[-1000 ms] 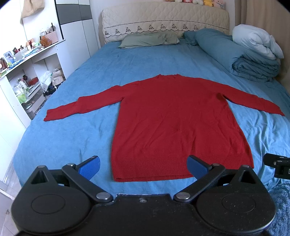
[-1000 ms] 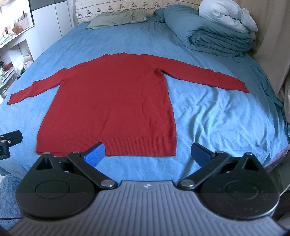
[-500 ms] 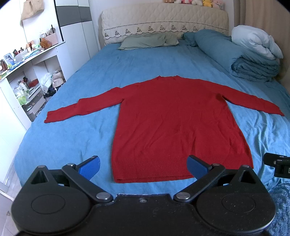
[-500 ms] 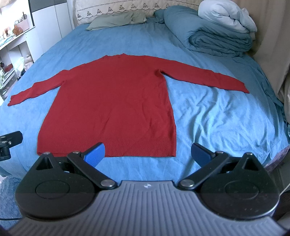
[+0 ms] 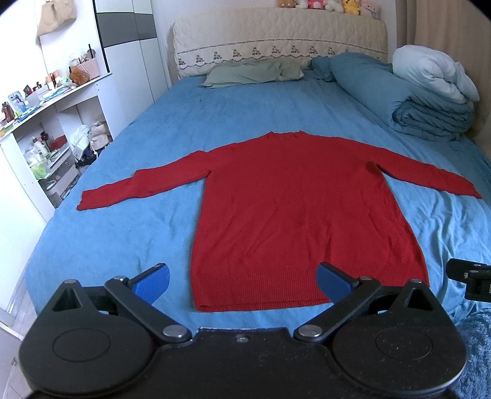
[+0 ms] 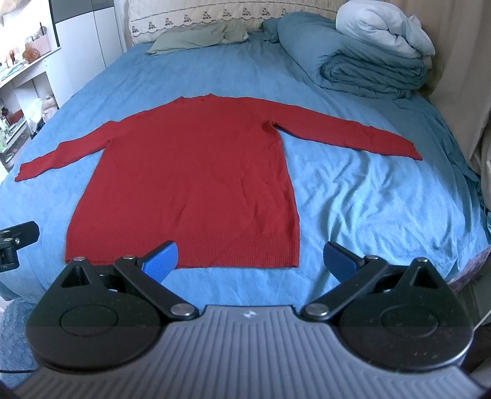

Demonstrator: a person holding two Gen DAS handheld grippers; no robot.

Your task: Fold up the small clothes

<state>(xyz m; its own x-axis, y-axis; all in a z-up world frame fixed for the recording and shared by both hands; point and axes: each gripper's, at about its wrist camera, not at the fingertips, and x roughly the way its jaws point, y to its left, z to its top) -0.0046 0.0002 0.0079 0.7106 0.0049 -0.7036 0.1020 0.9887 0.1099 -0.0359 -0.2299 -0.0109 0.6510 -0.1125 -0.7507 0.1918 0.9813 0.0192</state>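
Both grippers hang spread wide and empty over the foot of the bed: the left gripper (image 5: 242, 280) above the hem's left part, the right gripper (image 6: 251, 257) above its right corner. Beneath them stretches a blue sheet (image 5: 116, 233), smooth on the left, creased on the right. Beyond lie 1 green pillow (image 5: 251, 73), 1 rolled teal duvet (image 6: 371, 72) with 1 white quilt (image 6: 383, 27) on top, and white shelves (image 5: 46, 122) to the left. Only 1 red sweater (image 5: 291, 214) lies flat mid-bed, hem nearest, its 2 sleeves stretched outward.
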